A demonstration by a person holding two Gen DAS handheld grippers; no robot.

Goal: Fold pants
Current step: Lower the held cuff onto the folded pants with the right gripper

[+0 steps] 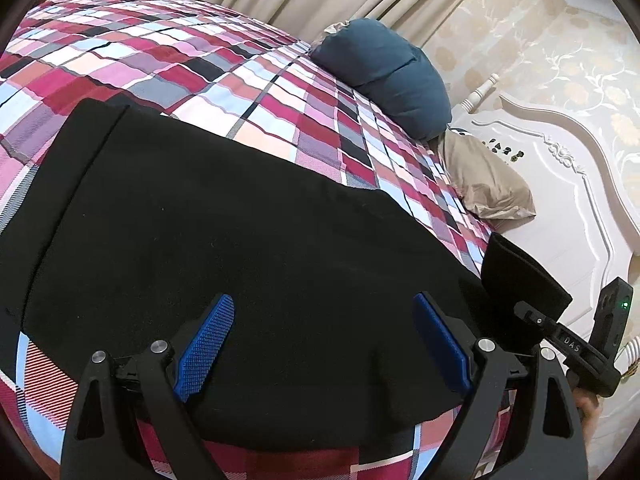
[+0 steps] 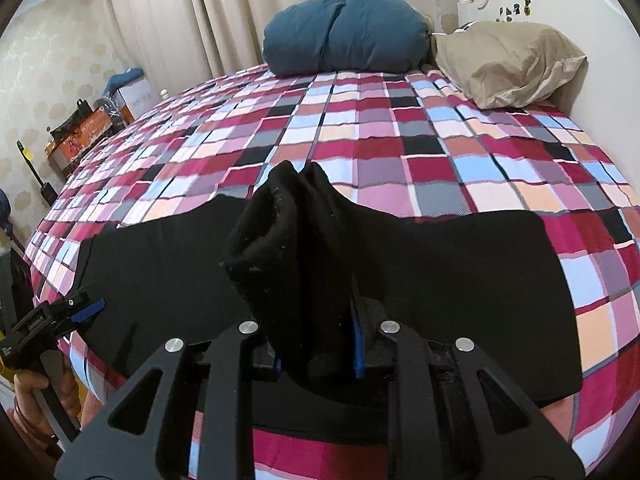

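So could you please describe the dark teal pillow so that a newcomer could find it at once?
Start at the bed's red, pink and blue checked cover and look towards the curtains. The plump dark teal pillow lies there beside a crumpled beige pillow, the only blue cushion.

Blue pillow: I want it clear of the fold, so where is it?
The blue pillow sits at the bed's far end by the curtains, left of the beige pillow, apart from the black pants.

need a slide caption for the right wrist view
Right gripper shut on a bunched edge of the black pants spread across a plaid bedspread.
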